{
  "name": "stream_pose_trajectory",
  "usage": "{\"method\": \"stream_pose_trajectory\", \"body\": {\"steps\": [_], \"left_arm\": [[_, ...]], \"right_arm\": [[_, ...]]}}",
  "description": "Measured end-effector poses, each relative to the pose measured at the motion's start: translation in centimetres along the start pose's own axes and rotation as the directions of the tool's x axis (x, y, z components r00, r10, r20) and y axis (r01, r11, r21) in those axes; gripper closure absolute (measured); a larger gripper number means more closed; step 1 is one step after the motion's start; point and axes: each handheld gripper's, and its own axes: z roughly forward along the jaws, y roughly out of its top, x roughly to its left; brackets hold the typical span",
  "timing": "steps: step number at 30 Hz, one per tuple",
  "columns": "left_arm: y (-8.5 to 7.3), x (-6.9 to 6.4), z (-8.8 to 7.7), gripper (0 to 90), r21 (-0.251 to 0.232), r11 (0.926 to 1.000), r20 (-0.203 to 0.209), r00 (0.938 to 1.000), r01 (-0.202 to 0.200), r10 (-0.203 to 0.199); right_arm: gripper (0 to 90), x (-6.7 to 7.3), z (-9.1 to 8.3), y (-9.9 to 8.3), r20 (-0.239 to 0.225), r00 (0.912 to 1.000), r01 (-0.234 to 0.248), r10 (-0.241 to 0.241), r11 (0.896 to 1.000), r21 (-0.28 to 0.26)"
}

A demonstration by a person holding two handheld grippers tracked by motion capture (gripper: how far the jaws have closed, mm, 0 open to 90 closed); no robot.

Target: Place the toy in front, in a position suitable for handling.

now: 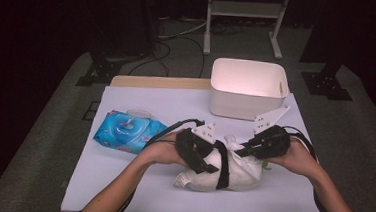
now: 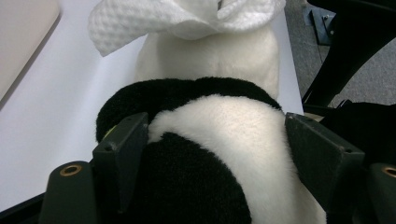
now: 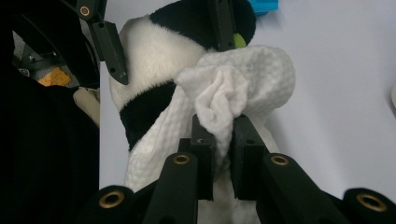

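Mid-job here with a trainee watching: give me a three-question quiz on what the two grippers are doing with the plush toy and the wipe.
1. True or false: the left gripper is clamped on the black-and-white plush panda toy.
2. What does the right gripper pinch? A) white textured wipe B) blue pack of wet wipes C) white plastic bin
3. Fill in: the wipe is draped over the ____.

Key: 1 true. 2 A. 3 panda.
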Motion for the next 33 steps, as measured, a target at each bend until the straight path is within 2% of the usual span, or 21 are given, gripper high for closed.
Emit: {"method": "stream_pose_trajectory", "body": {"steps": [3, 10, 13, 15, 21, 24, 26, 28, 30, 33], "left_arm": [[-0.1, 0.0, -0.1, 24.9, -0.011, 0.9999, 0.005, 1.0000, 0.008, -0.008], [-0.2, 0.1, -0.2, 25.0, -0.016, 0.9998, 0.014, 0.9999, 0.008, -0.008], [0.1, 0.0, -0.2, 24.9, -0.011, 0.9999, 0.016, 0.9998, 0.007, -0.007], [0.5, 0.2, -0.5, 25.1, -0.010, 0.9998, 0.035, 0.9992, 0.018, -0.017], [1.1, 0.8, -1.1, 32.5, -0.034, 0.9992, 0.065, 0.9977, 0.023, -0.021], [1.5, 1.2, -1.5, 33.3, -0.048, 0.9986, 0.054, 0.9983, 0.023, -0.021], [1.7, 1.5, -1.6, 33.7, -0.041, 0.9986, 0.034, 0.9989, 0.032, -0.031], [1.8, 2.0, -1.5, 36.6, -0.029, 0.9988, 0.033, 0.9987, 0.040, -0.039], [1.7, 2.5, -1.2, 38.3, -0.019, 0.9986, 0.040, 0.9980, 0.049, -0.048], [1.6, 3.0, -0.5, 41.3, -0.019, 0.9971, 0.080, 0.9942, 0.073, -0.072]], "right_arm": [[80.7, -0.1, -0.5, -0.3, 0.002, 1.0000, -0.002, 0.002, 1.000, 0.000], [80.5, -0.6, -2.0, -2.2, 0.021, 0.9986, -0.049, 0.049, 0.999, -0.014], [80.5, -0.6, -1.9, -2.5, 0.015, 0.9983, -0.056, 0.056, 0.998, -0.018], [80.4, -0.5, -1.7, -2.4, 0.010, 0.9987, -0.051, 0.051, 0.999, -0.014], [80.4, -0.1, -1.3, -2.3, -0.003, 0.9987, -0.051, 0.051, 0.999, -0.005], [80.5, 0.1, -1.1, -2.2, 0.000, 0.9992, -0.041, 0.041, 0.999, 0.001], [80.4, 0.2, -1.0, -2.2, -0.014, 0.9992, -0.038, 0.038, 0.999, 0.001], [80.4, 0.5, -0.9, -2.2, -0.022, 0.9990, -0.039, 0.039, 0.999, 0.000], [80.4, 0.6, -0.9, -2.2, -0.020, 0.9993, -0.031, 0.031, 1.000, 0.002], [80.4, 0.6, -0.9, -2.4, -0.029, 0.9990, -0.034, 0.034, 0.999, -0.007]]}}
